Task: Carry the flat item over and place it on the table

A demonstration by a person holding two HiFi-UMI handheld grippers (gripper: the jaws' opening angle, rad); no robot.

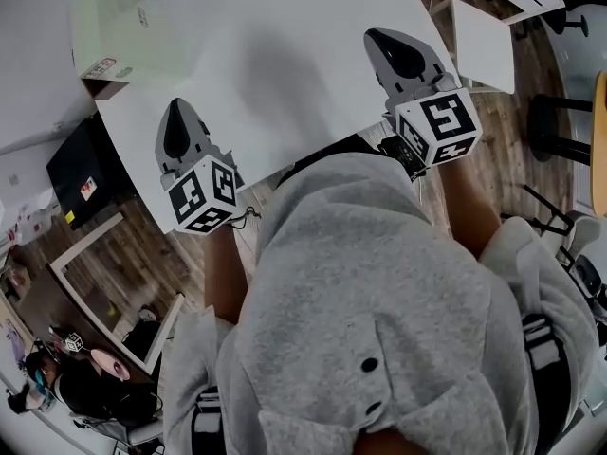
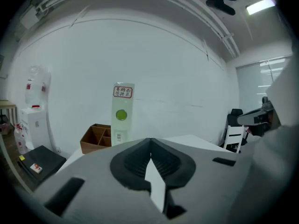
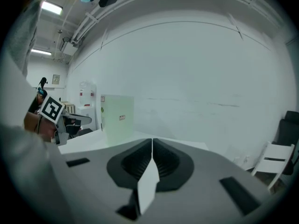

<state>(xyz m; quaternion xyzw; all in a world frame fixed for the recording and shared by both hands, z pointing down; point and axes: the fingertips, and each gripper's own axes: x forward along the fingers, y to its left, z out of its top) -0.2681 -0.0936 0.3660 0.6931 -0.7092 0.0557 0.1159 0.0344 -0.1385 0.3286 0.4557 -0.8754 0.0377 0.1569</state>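
Note:
A large white flat board [image 1: 275,74] spreads out in front of me in the head view. Its white blends with the white table [image 2: 196,141] beyond, so I cannot tell where one ends. My left gripper [image 1: 180,117] is shut on the board's near left edge. My right gripper [image 1: 384,41] is shut on its near right edge. In the left gripper view the jaws [image 2: 150,148] meet on a thin white edge [image 2: 156,185]. The right gripper view shows the same: jaws [image 3: 152,146] closed on a thin white edge [image 3: 148,185].
A pale green box [image 2: 122,113] and a brown divided box [image 2: 96,136] stand on the table's far left. A black cabinet [image 1: 81,173] sits left of the table and a white chair [image 1: 493,17] to the right. A person [image 1: 85,377] sits at lower left.

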